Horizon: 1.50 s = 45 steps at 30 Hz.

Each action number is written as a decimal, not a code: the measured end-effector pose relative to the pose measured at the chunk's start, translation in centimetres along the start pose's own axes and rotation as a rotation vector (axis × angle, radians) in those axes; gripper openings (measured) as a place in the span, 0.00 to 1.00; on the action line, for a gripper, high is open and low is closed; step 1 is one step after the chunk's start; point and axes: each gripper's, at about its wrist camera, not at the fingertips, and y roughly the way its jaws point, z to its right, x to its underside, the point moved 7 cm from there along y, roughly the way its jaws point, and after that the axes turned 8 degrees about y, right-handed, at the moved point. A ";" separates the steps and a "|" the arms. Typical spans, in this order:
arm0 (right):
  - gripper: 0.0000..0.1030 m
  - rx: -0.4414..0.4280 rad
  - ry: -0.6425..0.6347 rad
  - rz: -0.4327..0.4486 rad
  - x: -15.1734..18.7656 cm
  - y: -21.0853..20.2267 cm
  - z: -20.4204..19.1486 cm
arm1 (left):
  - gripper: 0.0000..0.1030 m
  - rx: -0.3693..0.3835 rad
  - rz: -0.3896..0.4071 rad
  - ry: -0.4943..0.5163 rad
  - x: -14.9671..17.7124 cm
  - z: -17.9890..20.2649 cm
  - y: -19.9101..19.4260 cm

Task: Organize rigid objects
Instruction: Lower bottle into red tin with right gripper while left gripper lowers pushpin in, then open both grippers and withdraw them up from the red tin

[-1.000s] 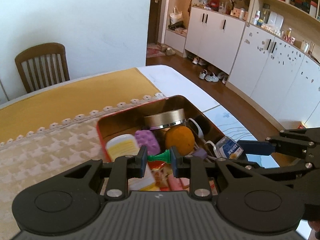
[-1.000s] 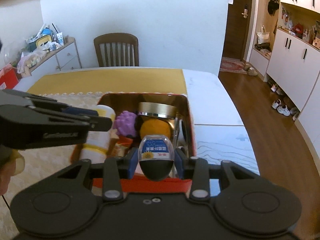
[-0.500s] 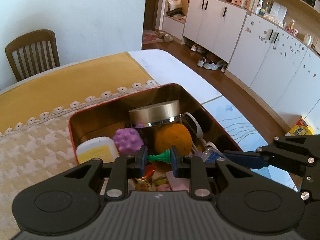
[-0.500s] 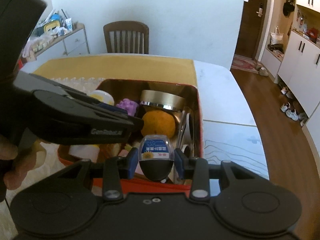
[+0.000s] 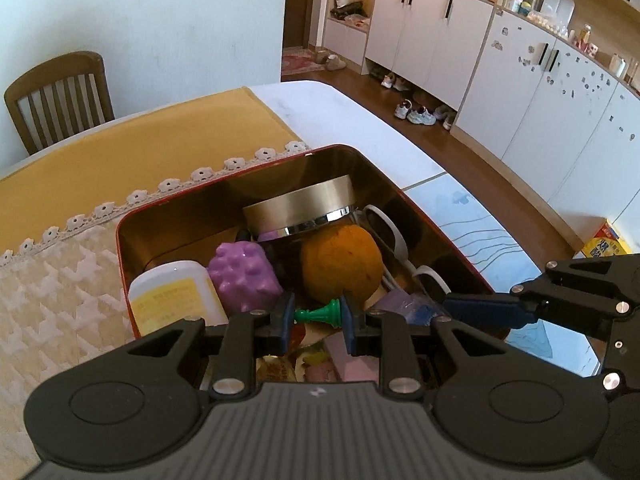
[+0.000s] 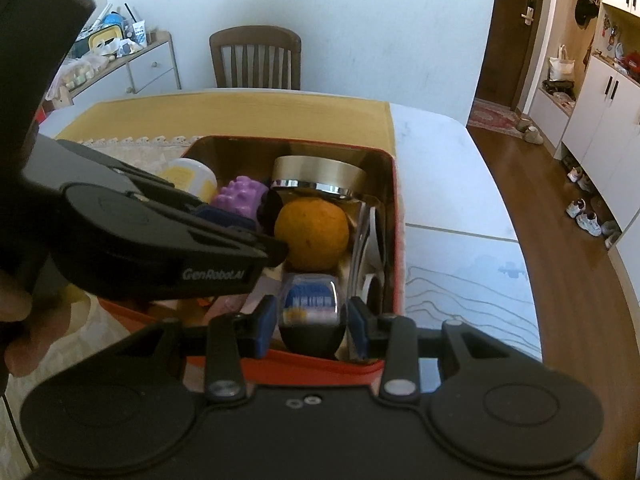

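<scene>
The left gripper has its jaws drawn narrow on a small green chess pawn, which lies crosswise between the pads, its base against the right-hand pad and its head toward the left one. Just beyond these jaws and below them sits the red tin box, open at the top and crowded. Directly ahead of the jaws is an orange ball; ahead and to their left a knobbly purple block, and further left a white bottle with a yellow label lying on its side. Beyond the ball a jar with a gold lid leans against the far wall of the box. Under the jaws there are pink and purple wrappers, too jumbled to tell apart.

The right gripper holds a small egg-shaped container with a blue label between its pads, the dark rounded end toward the camera and the clear end pointing away; the jaws stand moderately apart, closed on its sides. It hangs just inside the near wall of the box, with the orange ball straight ahead of the jaws. A white ring-shaped thing stands on edge ahead and to the right, against the box's right wall. The left gripper's body crosses in from the left of these jaws, a hand gripping its handle.

The box rests on a surface covered with a cream houndstooth cloth and a yellow cloth beyond it. A wooden chair stands at the far side.
</scene>
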 end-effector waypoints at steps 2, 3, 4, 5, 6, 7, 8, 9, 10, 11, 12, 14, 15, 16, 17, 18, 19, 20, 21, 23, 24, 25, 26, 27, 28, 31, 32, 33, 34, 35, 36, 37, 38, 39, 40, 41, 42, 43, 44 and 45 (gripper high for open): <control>0.37 -0.005 0.006 -0.002 0.0 -0.1 0.0 | 0.23 0.004 -0.005 -0.013 0.0 0.1 0.0; 0.37 -0.005 0.007 -0.001 -0.1 -0.1 0.0 | 0.23 0.003 -0.009 -0.018 0.1 0.0 0.0; 0.38 -0.007 0.008 0.000 -0.1 -0.3 0.1 | 0.23 -0.002 -0.009 -0.019 0.1 0.1 -0.1; 0.38 -0.009 0.010 0.003 0.0 -0.4 0.1 | 0.23 -0.007 -0.008 -0.018 0.1 0.1 -0.2; 0.38 -0.011 0.013 0.005 0.0 -0.5 0.2 | 0.23 -0.011 -0.005 -0.016 0.1 0.1 -0.4; 0.38 -0.014 0.016 0.006 0.0 -0.7 0.2 | 0.23 -0.011 -0.001 -0.015 0.1 0.2 -0.7; 0.39 -0.017 0.020 0.010 0.0 -0.9 0.3 | 0.23 -0.012 0.005 -0.016 0.0 0.2 -1.0; 0.40 -0.018 0.023 0.014 -0.1 -1.1 0.3 | 0.23 -0.013 0.011 -0.017 0.0 0.4 -1.3; 0.40 -0.020 0.028 0.017 -0.1 -1.3 0.4 | 0.24 -0.014 0.018 -0.018 0.0 0.4 -1.7; 0.41 -0.024 0.034 0.021 -0.2 -1.5 0.4 | 0.24 -0.013 0.025 -0.020 0.0 0.4 -2.0; 0.42 -0.026 0.038 0.025 -0.2 -1.8 0.4 | 0.24 -0.013 0.030 -0.024 0.0 0.3 -2.3; 0.45 -0.027 0.041 0.038 -0.3 -2.5 0.5 | 0.24 -0.008 0.043 -0.031 0.0 0.2 -3.1; 0.46 -0.028 0.044 0.043 -0.4 -2.8 0.4 | 0.24 -0.008 0.049 -0.033 0.0 0.1 -3.4; 0.47 -0.031 0.047 0.050 -0.5 -3.1 0.4 | 0.24 -0.009 0.056 -0.035 0.0 0.1 -3.8; 0.48 -0.032 0.049 0.059 -0.6 -3.5 0.3 | 0.26 -0.009 0.065 -0.037 0.1 0.0 -4.3; 0.49 -0.029 0.053 0.066 -0.7 -3.9 0.3 | 0.29 -0.006 0.074 -0.041 0.1 -0.1 -4.8; 0.51 -0.031 0.060 0.071 -0.7 -4.2 0.2 | 0.31 -0.001 0.082 -0.045 0.2 -0.2 -5.2; 0.52 -0.032 0.067 0.077 -0.8 -4.5 0.2 | 0.36 0.007 0.092 -0.047 0.2 -0.2 -5.6; 0.53 -0.030 0.072 0.086 -0.8 -4.9 0.1 | 0.45 0.012 0.105 -0.044 0.3 -0.1 -6.2; 0.55 -0.024 0.076 0.103 -0.8 -5.7 0.0 | 0.55 -0.008 0.135 -0.030 0.4 -0.3 -7.3; 0.56 -0.023 0.081 0.108 -0.9 -6.1 -0.1 | 0.58 -0.010 0.147 -0.026 0.5 -0.3 -7.9; 0.59 -0.026 0.087 0.112 -0.9 -6.3 -0.1 | 0.58 -0.007 0.155 -0.027 0.6 -0.4 -8.4; 0.62 -0.030 0.090 0.117 -0.9 -6.7 -0.2 | 0.58 -0.003 0.162 -0.030 0.7 -0.5 -8.9; 0.63 -0.029 0.090 0.127 -0.9 -7.1 -0.4 | 0.59 -0.002 0.171 -0.034 0.9 -0.7 -9.5; 0.64 -0.029 0.088 0.137 -0.9 -7.5 -0.6 | 0.60 -0.002 0.177 -0.037 1.0 -0.8 -10.0; 0.72 -0.030 0.087 0.159 -0.9 -8.7 -1.4 | 0.67 -0.009 0.202 -0.035 1.5 -1.2 -11.7; 0.75 -0.032 0.088 0.165 -0.9 -9.0 -1.6 | 0.69 -0.014 0.209 -0.031 1.6 -1.4 -12.2; 0.77 -0.032 0.089 0.171 -0.9 -9.4 -1.9 | 0.69 -0.021 0.215 -0.025 1.7 -1.5 -12.8; 0.81 -0.031 0.092 0.179 -0.9 -9.6 -2.1 | 0.69 -0.030 0.216 -0.015 1.9 -1.6 -13.2; 0.84 -0.034 0.100 0.189 -0.9 -10.1 -2.4 | 0.69 -0.038 0.219 -0.002 2.1 -1.7 -13.7; 0.85 -0.037 0.105 0.195 -0.9 -10.3 -2.5 | 0.72 -0.044 0.221 0.005 2.3 -1.9 -14.1; 0.86 -0.039 0.111 0.201 -0.9 -10.6 -2.7 | 0.73 -0.047 0.223 0.008 2.5 -2.0 -14.5; 0.88 -0.036 0.115 0.207 -0.9 -10.9 -2.9 | 0.76 -0.046 0.230 0.010 2.7 -2.1 -14.9; 0.89 -0.036 0.120 0.213 -0.9 -11.1 -3.1 | 0.78 -0.043 0.238 0.012 2.9 -2.3 -15.4; 0.91 -0.038 0.126 0.219 -0.8 -11.4 -3.2 | 0.78 -0.042 0.243 0.013 3.1 -2.3 -15.9; 0.94 -0.040 0.132 0.225 -0.8 -11.7 -3.4 | 0.78 -0.042 0.245 0.014 3.3 -2.4 -16.3; 0.96 -0.039 0.136 0.235 -0.8 -12.1 -3.6 | 0.78 -0.040 0.246 0.013 3.4 -2.5 -16.6; 0.99 -0.036 0.140 0.244 -0.8 -12.5 -3.8 | 0.79 -0.036 0.248 0.008 3.6 -2.7 -17.0; 1.00 -0.035 0.143 0.256 -0.8 -12.9 -4.0 | 0.80 -0.032 0.250 0.003 3.8 -2.8 -17.3; 1.00 -0.036 0.146 0.266 -0.7 -13.3 -4.3 | 0.83 -0.027 0.251 -0.002 4.0 -3.0 -17.7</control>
